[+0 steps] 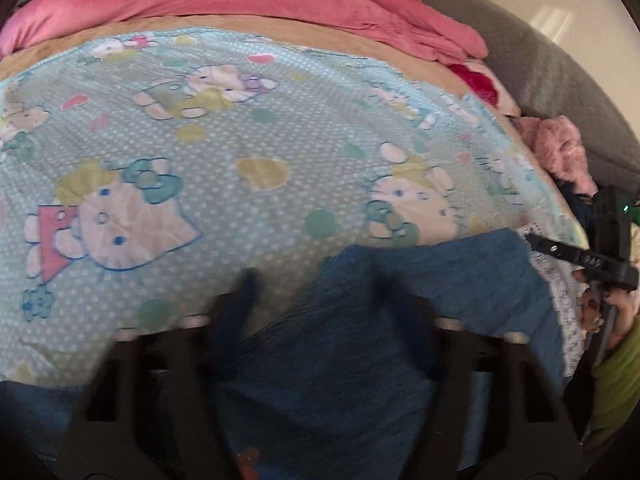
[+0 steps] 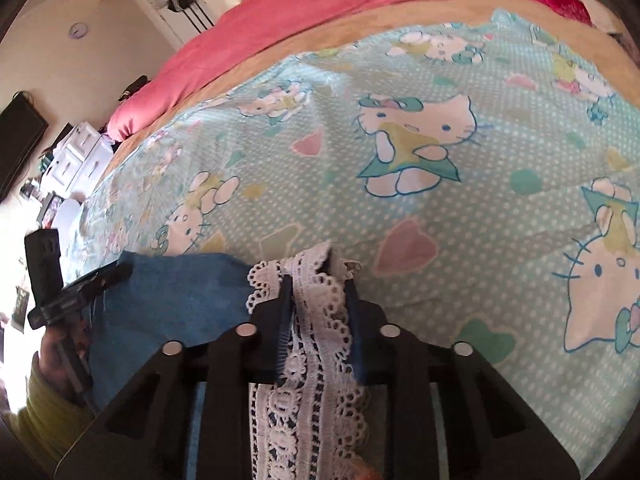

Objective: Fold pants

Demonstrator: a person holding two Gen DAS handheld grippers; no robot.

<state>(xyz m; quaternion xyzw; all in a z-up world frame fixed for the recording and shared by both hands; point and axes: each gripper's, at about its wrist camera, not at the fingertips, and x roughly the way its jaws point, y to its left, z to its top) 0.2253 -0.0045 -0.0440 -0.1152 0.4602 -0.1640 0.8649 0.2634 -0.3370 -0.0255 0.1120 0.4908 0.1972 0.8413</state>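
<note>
One pants [image 1: 400,320], two grippers — left gripper [image 1: 316,280], right gripper [image 2: 318,286].

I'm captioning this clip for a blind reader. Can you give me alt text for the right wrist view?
The right gripper is shut on the white lace trim of blue pants lying on a cartoon-cat bedsheet. At the left edge the left gripper reaches the pants; a pink duvet lies behind.

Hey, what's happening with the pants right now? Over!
Right gripper shut on the lace trim. Left gripper around the blue pants, blurred. Nothing in the way.
</note>
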